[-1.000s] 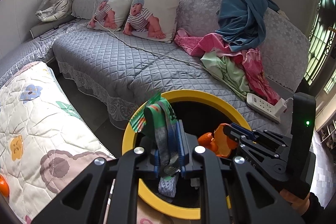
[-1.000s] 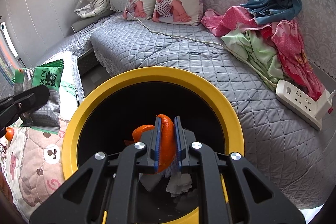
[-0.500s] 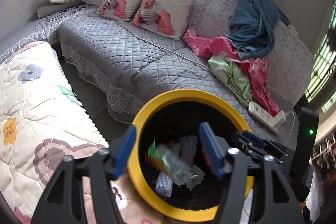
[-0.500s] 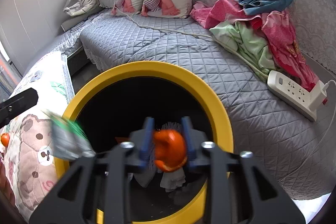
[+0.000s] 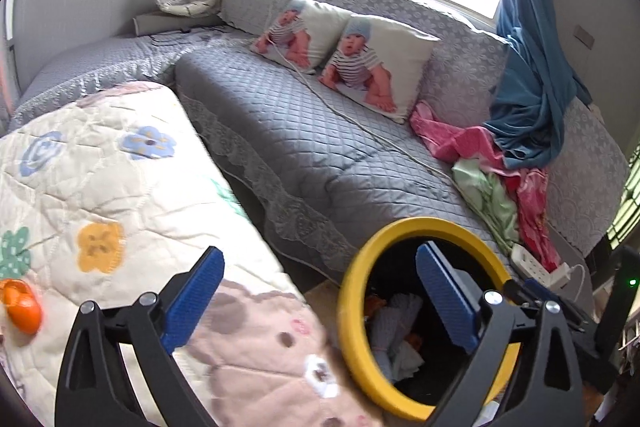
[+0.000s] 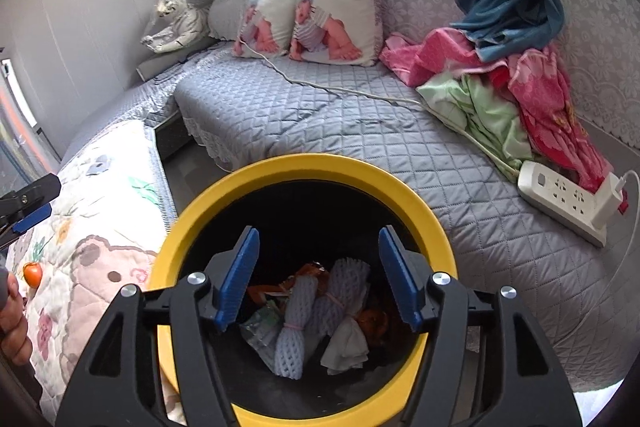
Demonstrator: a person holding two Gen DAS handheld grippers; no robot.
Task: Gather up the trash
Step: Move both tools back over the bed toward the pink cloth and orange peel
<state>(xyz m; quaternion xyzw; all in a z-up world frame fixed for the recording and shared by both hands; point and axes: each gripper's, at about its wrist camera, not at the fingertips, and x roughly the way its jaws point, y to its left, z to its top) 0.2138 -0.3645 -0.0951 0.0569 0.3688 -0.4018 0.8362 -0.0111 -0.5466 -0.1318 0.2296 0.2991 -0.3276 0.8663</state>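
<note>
A black bin with a yellow rim (image 6: pixel 304 163) stands between the sofa and a flowered quilt. Over its mouth hangs my right gripper (image 6: pixel 318 267), jaws opening, with nothing between them. Inside the bin lie white foam nets (image 6: pixel 296 323), a green wrapper (image 6: pixel 260 323), a tissue (image 6: pixel 346 343) and orange peel (image 6: pixel 376 319). My left gripper (image 5: pixel 320 279) is to the left of the bin's rim (image 5: pixel 424 227), over the quilt's edge, jaws opening wide and empty. One piece of orange peel (image 5: pixel 22 303) lies on the quilt at the far left; in the right wrist view that peel (image 6: pixel 32 273) is small.
A grey quilted sofa (image 6: pixel 320 115) carries two baby-print pillows (image 6: pixel 320 15), a heap of pink, green and blue cloth (image 6: pixel 500 83), a white power strip (image 6: pixel 564 195) and a cable. A hand (image 6: pixel 12 315) shows at the left edge. The flowered quilt (image 5: pixel 120 187) fills the left.
Both grippers went from shut to open. The green wrapper and the orange peel dropped into the bin. My left gripper swung left, away from the bin, over the quilt.
</note>
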